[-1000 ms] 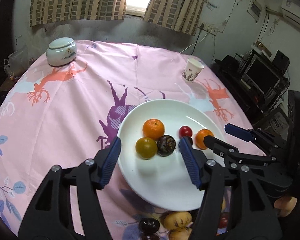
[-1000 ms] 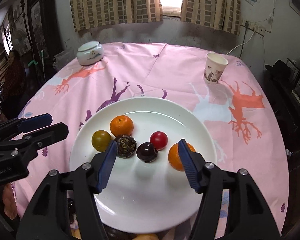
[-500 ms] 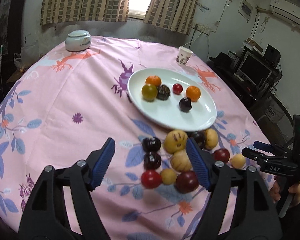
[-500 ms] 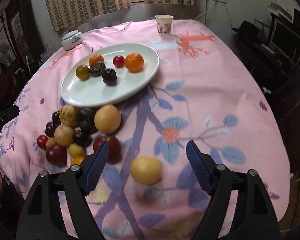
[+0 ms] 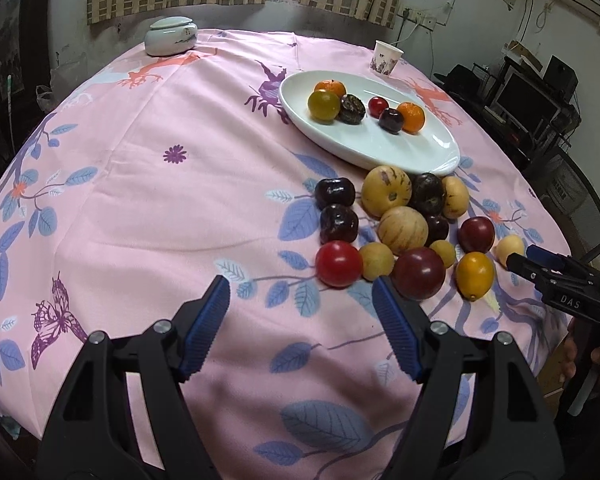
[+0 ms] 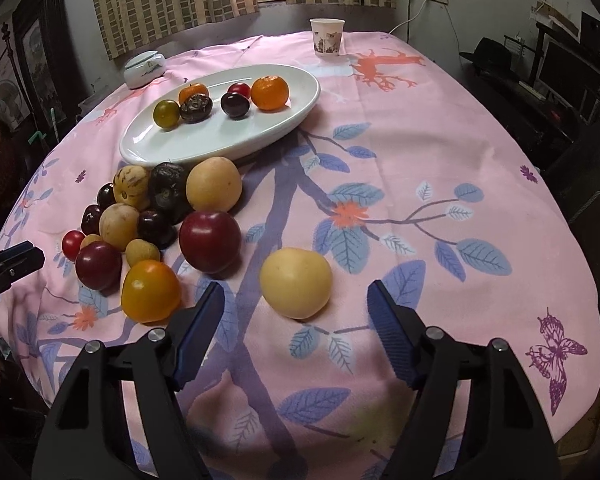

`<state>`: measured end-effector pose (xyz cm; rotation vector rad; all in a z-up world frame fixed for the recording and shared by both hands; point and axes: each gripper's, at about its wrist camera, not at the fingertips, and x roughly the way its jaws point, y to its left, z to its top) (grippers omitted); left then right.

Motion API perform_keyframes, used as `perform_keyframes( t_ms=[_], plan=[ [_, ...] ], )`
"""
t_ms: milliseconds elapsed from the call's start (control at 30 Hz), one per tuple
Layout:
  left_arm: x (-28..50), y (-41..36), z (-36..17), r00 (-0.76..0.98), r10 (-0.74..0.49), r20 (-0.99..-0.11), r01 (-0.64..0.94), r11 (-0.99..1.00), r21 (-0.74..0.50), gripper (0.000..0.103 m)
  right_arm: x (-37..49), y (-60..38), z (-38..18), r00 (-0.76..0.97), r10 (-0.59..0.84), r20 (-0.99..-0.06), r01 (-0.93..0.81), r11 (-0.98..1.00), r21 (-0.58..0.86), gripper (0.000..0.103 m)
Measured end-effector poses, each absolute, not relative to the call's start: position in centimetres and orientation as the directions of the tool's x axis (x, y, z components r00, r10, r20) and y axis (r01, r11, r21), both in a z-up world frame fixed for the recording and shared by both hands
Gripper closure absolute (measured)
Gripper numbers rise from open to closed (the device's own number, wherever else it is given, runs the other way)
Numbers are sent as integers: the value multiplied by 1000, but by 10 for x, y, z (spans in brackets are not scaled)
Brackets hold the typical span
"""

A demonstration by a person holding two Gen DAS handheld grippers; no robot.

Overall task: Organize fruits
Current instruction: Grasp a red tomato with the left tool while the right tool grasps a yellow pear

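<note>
A white oval plate (image 5: 420, 148) (image 6: 220, 140) on the pink tablecloth holds several small fruits, among them two oranges (image 6: 270, 93). In front of it a pile of loose fruit (image 5: 396, 232) (image 6: 140, 216) lies on the cloth. A pale yellow fruit (image 6: 296, 282) lies apart, just ahead of my right gripper (image 6: 296, 336), which is open and empty. My left gripper (image 5: 300, 328) is open and empty, just short of a red tomato (image 5: 338, 264). The right gripper's tips also show at the right edge of the left wrist view (image 5: 540, 262).
A paper cup (image 5: 386, 58) (image 6: 327, 37) and a lidded ceramic jar (image 5: 171, 35) (image 6: 144, 69) stand at the far side of the round table. Dark furniture and monitors (image 5: 532, 100) stand to the right. The table edge drops off close below both grippers.
Both grippers have pulled back from above the plate to the near table edge. The loose fruit pile has come into view. Both stay open and empty.
</note>
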<state>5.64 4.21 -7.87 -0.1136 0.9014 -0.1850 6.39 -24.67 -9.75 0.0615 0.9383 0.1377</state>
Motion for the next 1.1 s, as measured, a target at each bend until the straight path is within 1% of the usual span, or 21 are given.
perform_keyframes(
  t_ms=[33,67,133,333,433,500,567,667,767,933,967,1000,1100],
  plan=[
    [56,42,-79,606,-207,-768,113,978,-175,28,65,-247,-98,580,148,-801,-91,989,117,37],
    [56,42,-78,606,-208,-768,114,978,-175,28,66,-247,-99,575,151,-804,-92,989,120,40],
    [56,41,-78,605,-208,-769,117,978,-173,28,68,-245,-101,565,155,-810,-94,988,123,50],
    [57,37,-80,597,-206,-776,126,978,-163,28,73,-241,-110,556,132,-821,-85,991,101,63],
    [60,35,-83,590,-200,-783,124,980,-156,26,73,-239,-110,551,169,-817,-104,986,134,64],
    [64,33,-87,584,-199,-787,129,980,-152,25,74,-235,-111,556,161,-815,-107,987,123,64],
    [69,29,-93,575,-194,-795,131,981,-145,25,75,-234,-110,557,158,-815,-97,987,125,64],
    [75,26,-101,564,-186,-805,129,982,-136,25,72,-231,-105,548,201,-812,-117,980,164,64],
    [82,24,-108,555,-161,-816,116,986,-116,25,66,-228,-99,551,217,-806,-135,976,170,64],
    [90,21,-108,574,-150,-805,115,988,-103,26,65,-233,-99,537,235,-810,-119,972,203,64],
    [93,21,-109,574,-155,-804,114,988,-109,29,64,-233,-100,535,237,-811,-118,971,206,64],
    [94,19,-108,579,-149,-802,110,988,-104,34,63,-234,-100,534,242,-810,-117,970,212,64],
    [96,12,-107,586,-149,-797,130,988,-89,52,61,-233,-99,529,263,-807,-123,964,234,64]
  ],
)
